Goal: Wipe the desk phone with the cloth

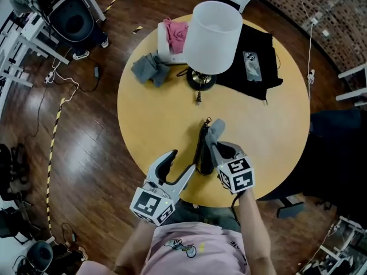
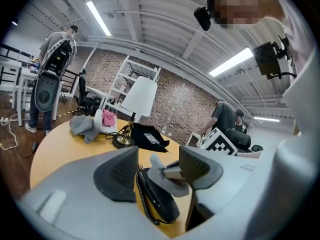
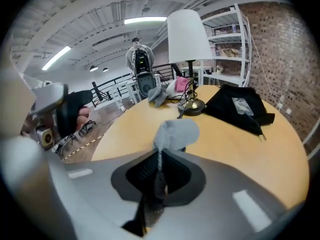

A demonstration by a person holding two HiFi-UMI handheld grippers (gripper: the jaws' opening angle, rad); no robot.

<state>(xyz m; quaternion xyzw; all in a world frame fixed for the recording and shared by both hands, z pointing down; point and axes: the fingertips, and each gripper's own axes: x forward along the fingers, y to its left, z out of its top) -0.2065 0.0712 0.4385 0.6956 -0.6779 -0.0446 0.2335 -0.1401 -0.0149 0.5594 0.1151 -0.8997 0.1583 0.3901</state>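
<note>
The black desk phone [image 1: 203, 151] lies on the round table [image 1: 150, 110], long axis pointing away from the person. The right gripper [image 1: 218, 145] pinches the grey cloth [image 1: 216, 130] over it. The left gripper [image 1: 183, 161] hangs beside it, jaws slightly apart and empty.

Workshop-like lab, brick wall [image 3: 280, 59], metal shelving [image 3: 225, 44], striped floor tape [image 1: 53, 139]

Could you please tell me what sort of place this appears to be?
Probably a loft-style lab or studio workspace: a brick wall, metal shelving and ceiling strip lights surround a round wooden table.
</note>
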